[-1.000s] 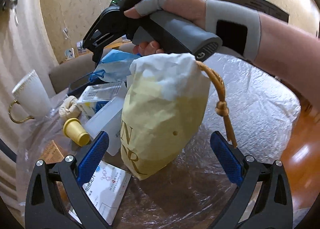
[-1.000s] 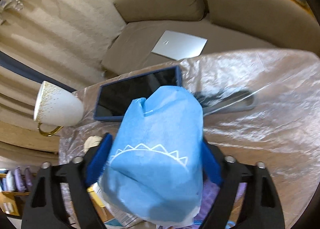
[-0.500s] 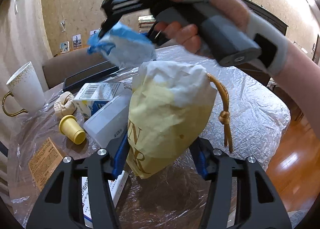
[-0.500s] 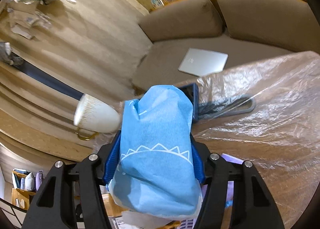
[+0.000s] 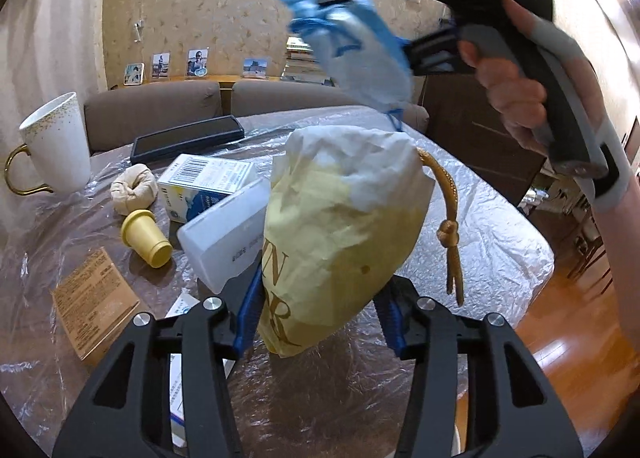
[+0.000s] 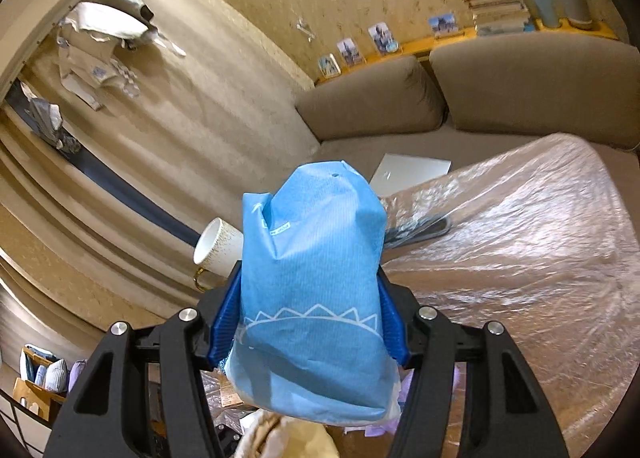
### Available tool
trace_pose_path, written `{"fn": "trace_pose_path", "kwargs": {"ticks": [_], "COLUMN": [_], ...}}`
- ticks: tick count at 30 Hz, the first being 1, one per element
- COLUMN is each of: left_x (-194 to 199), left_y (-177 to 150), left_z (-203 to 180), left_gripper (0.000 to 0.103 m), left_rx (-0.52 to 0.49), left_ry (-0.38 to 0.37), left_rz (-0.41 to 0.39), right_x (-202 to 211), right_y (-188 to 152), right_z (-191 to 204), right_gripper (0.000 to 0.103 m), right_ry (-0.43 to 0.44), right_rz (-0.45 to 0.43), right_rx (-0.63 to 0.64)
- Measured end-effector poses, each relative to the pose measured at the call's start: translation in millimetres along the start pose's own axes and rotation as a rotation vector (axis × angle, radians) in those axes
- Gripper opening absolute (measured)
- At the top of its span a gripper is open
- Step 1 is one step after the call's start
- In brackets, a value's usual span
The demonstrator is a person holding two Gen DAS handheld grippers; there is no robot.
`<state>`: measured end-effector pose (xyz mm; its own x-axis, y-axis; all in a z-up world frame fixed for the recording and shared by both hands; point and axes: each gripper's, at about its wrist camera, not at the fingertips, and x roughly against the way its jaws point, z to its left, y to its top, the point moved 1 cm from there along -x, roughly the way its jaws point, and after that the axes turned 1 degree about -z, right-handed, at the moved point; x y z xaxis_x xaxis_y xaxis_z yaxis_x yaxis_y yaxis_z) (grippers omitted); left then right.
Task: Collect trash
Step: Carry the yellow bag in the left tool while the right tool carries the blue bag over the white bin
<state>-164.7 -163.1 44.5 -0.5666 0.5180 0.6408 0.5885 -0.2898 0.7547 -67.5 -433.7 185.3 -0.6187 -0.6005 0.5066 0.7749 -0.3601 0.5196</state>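
Clamping yellow paper bag (image 5: 340,226) in left gripper (image 5: 320,314); right gripper (image 6: 308,322) pinches blue wrapper (image 6: 312,298). Both light, crushable; hold mid-body.

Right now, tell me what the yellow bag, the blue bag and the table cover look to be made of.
Yellow bag: likely matte paper, going by its stiff creases, with a braided gold cord.
Blue bag: probably thin non-woven fabric or textured paper; fine ribbing, soft folds, dull finish.
Table cover: clear plastic film, glossy and wrinkled, with the brown table showing through.
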Motion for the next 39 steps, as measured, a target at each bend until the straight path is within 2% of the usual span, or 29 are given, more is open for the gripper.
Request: {"fn": "trace_pose_path", "kwargs": {"ticks": [11, 14, 19, 22, 29, 39], "left_x": [29, 43, 71, 88, 109, 117], "left_y": [8, 8, 2, -8, -39, -79], "left_z": [8, 6, 6, 4, -5, -19], "left_gripper": [0.05, 0.05, 0.05, 0.05, 0.05, 0.05], "left_rx": [0.077, 0.081, 0.11, 0.11, 0.109, 0.129], "left_ry": [-0.037, -0.046, -0.07, -0.054, -0.002, 0.042], "left_rz": [-0.064, -0.086, -0.094, -0.093, -0.024, 0.075], "right_x": [59, 74, 93, 104, 110, 103], "right_y": [-38, -59, -105, -135, -205, -276], "right_z": [4, 10, 13, 13, 17, 25], "right_gripper": [0.058, 0.058, 0.058, 0.058, 0.058, 0.058], "right_ry": [0.052, 0.073, 0.063, 0.044, -0.024, -0.113], "right_rz": [-0.047, -0.043, 0.004, 0.026, 0.132, 0.274], "right_rx": [0.029, 0.056, 0.1, 0.127, 0.19, 0.278]}}
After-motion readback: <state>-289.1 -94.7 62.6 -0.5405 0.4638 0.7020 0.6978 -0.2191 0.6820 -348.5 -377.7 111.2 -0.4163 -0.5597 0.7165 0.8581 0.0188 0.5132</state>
